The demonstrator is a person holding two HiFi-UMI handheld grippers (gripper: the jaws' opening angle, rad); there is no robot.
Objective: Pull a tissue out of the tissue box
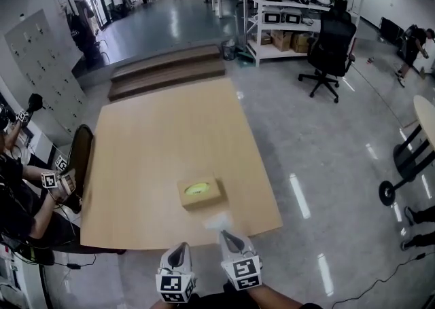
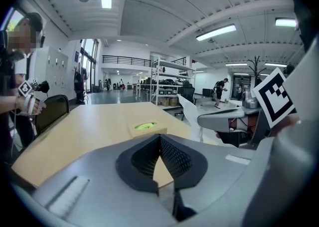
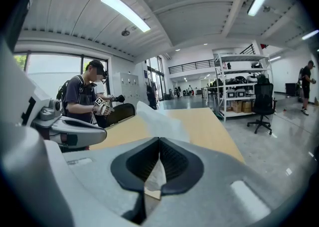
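Note:
The tan tissue box (image 1: 200, 192) with a green-rimmed slot sits on the wooden table (image 1: 156, 138) near its front edge; it also shows in the left gripper view as the box (image 2: 145, 128). A white tissue (image 1: 219, 221) hangs free of the box, just in front of it. My right gripper (image 1: 232, 238) is shut on this tissue (image 3: 160, 121), which rises as a sheet beyond the jaws of that gripper (image 3: 159, 141). My left gripper (image 1: 179, 253) is below the table's front edge, shut, with nothing between its pads (image 2: 160, 139). From there the tissue (image 2: 191, 116) shows to the right.
A person (image 1: 20, 192) with marker-cube grippers sits at the table's left side by a black chair (image 1: 80, 155). Wooden steps (image 1: 166, 70) lie beyond the table. An office chair (image 1: 329, 49), shelves (image 1: 285, 9) and a round table's base (image 1: 401, 172) stand to the right.

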